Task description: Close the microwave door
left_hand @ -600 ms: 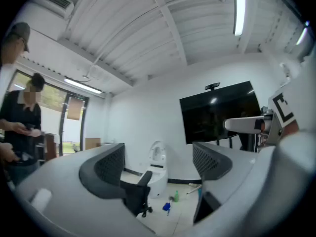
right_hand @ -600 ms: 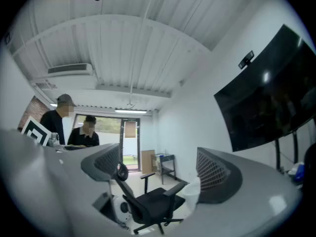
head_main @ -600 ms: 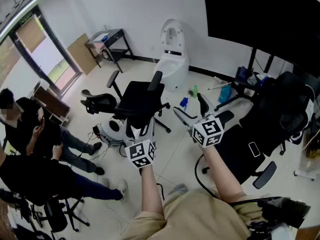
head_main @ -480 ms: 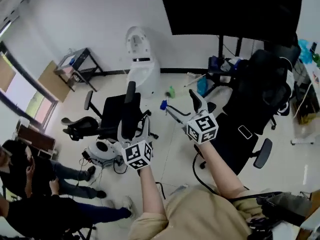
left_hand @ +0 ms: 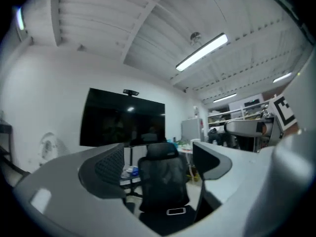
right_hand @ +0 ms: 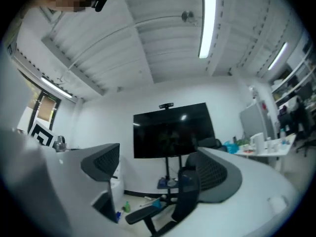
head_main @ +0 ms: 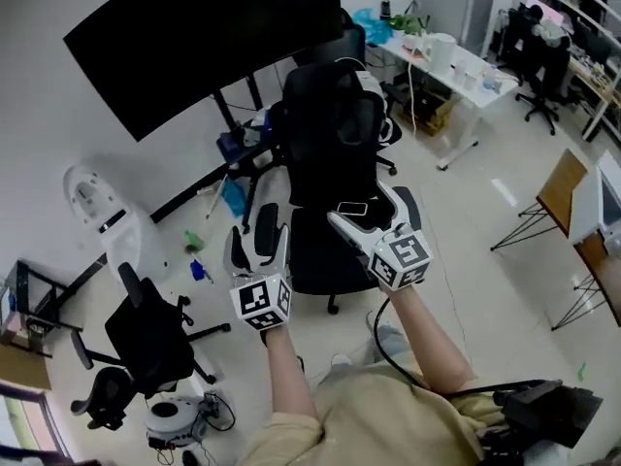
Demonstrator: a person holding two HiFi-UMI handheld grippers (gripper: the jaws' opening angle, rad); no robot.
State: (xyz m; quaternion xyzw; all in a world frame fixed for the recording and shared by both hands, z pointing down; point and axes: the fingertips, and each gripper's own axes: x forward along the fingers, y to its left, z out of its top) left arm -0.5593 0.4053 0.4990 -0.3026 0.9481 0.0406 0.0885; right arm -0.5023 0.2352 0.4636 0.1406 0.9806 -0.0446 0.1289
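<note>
Head view: my left gripper (head_main: 260,239) and right gripper (head_main: 374,212) both have their jaws spread wide, gripping nothing. A black mesh office chair (head_main: 330,124) stands at twelve o'clock beyond them. No view shows me the microwave.

The person wore tan, khaki-ish clothing (head_main: 388,416), loose and a bit creased, and that was about all of the outfit you could make out from above. The left gripper (head_main: 259,246) and right gripper (head_main: 361,205) were the same design: chunky pale grey-white plastic jaws, rounded and tapering toward the far end. At the near end each carried a white box with black square markers on its faces, the left cube (head_main: 262,303) and the right cube (head_main: 401,260). The inner pads (left_hand: 109,164) were dark grey with a fine mesh texture. A thin black cable (head_main: 378,336) curved down from the right gripper.
</note>
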